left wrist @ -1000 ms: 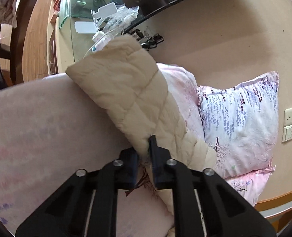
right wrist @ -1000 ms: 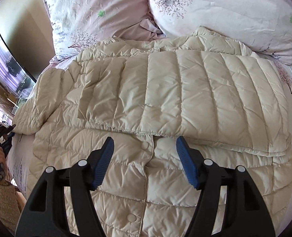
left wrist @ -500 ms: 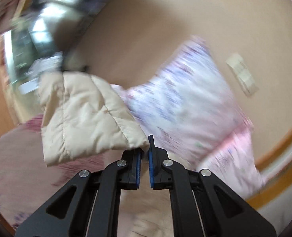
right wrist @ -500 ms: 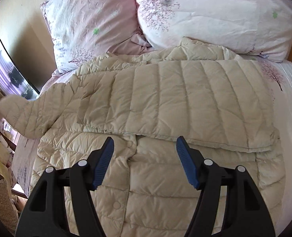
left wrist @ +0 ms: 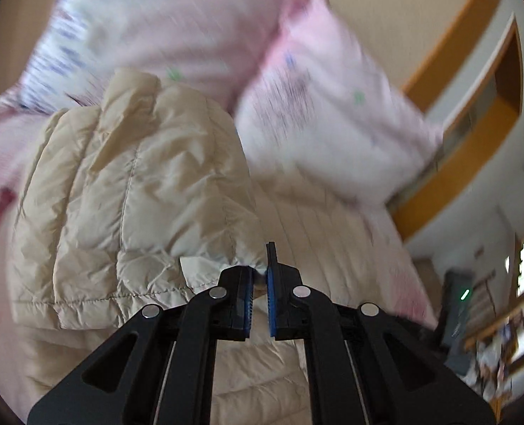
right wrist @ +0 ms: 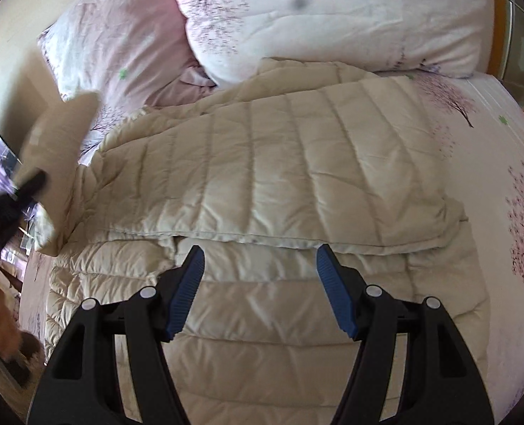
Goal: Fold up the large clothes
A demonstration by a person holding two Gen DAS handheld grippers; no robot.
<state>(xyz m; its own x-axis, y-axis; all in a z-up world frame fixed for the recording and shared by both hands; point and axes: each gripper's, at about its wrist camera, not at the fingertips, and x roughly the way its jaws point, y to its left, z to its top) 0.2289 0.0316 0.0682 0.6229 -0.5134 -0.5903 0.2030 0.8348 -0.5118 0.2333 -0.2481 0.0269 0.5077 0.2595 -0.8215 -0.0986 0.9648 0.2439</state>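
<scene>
Jacket (right wrist: 262, 177) on bed (right wrist: 492, 184) — sleeve (left wrist: 137, 184) pinched in left hand-held gripper (left wrist: 260, 283).

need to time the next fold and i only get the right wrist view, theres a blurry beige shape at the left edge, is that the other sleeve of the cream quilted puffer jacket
Observer: Yes. In the left wrist view the left gripper is shut on the cuff end of the cream quilted sleeve.
Operator: is the sleeve lying flat or lifted
Observer: Lifted; it hangs bunched from the pinch, above the cream quilted puffer jacket.
Operator: whats behind it from that side
Observer: The pink floral pillows and an orange wooden frame beyond them.
Operator: my right gripper looks empty, agree
Observer: Yes. The right gripper is open above the jacket, with nothing between its pads.
</scene>
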